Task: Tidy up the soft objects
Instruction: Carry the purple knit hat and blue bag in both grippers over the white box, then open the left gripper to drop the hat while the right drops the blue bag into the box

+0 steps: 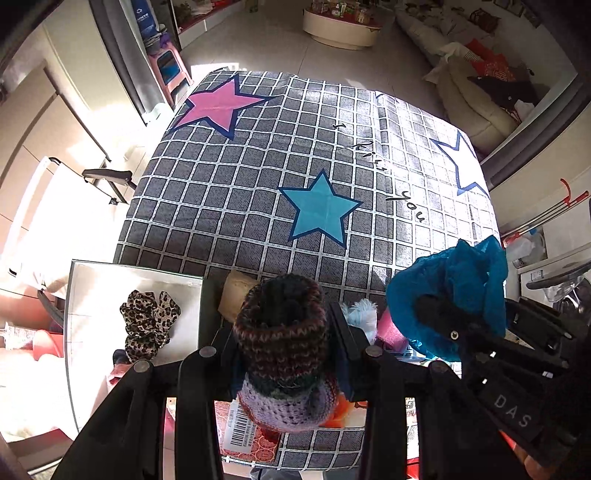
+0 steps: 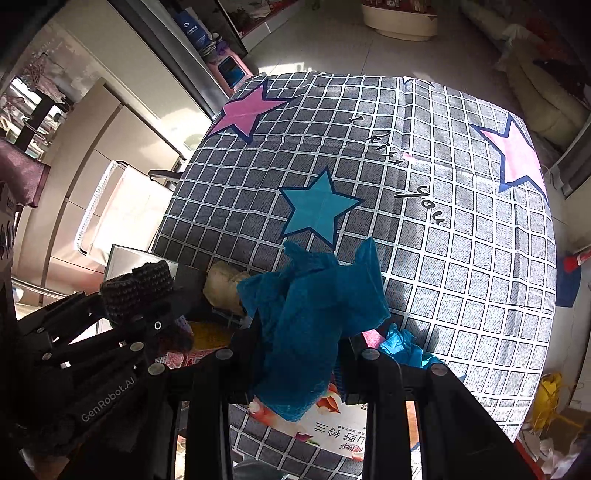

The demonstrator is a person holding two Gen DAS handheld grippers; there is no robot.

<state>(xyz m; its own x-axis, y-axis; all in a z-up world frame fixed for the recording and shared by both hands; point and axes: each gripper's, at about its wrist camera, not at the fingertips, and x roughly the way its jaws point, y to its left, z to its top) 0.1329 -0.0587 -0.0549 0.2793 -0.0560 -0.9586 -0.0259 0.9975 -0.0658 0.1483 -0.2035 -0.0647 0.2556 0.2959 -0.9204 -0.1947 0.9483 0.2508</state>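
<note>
your left gripper [image 1: 284, 354]: closed on a knitted hat [image 1: 284, 350] of dark red, green and lilac yarn; the hat stands up between the two black fingers and fills the gap, pads pressed into its sides.
your right gripper [image 2: 299, 354]: clamped narrowly on a crumpled blue mesh cloth [image 2: 314, 314], which bunches above the fingers and hangs below them.
pose: both grippers point steeply down and sit side by side; from the left wrist view you see the right one just to the right with the blue cloth [image 1: 454, 295], and from the right wrist view the left one sits at the left with the hat [image 2: 138, 291].
white box [image 1: 85, 314]: at the near left edge of the bed, open, with a leopard-print scrunchie [image 1: 147, 321] lying inside.
loose pile: under and between your grippers lie a tan soft piece [image 1: 236, 295], a pale fluffy item [image 1: 362, 314], a pink piece [image 1: 391, 332], another bit of blue mesh [image 2: 404, 349] and printed packets [image 2: 332, 432].
bed [image 1: 240, 206]: covered in a grey sheet with a white grid, a teal star [image 1: 319, 210] in the middle, a pink star [image 1: 218, 105] at the far left, and script lettering; sunlight falls across it.
room: pale tiled floor, a round low cream table [image 1: 340, 26] beyond the bed, a cream sofa [image 1: 469, 96] with clothes on it at the far right, tall cabinets at the left.
</note>
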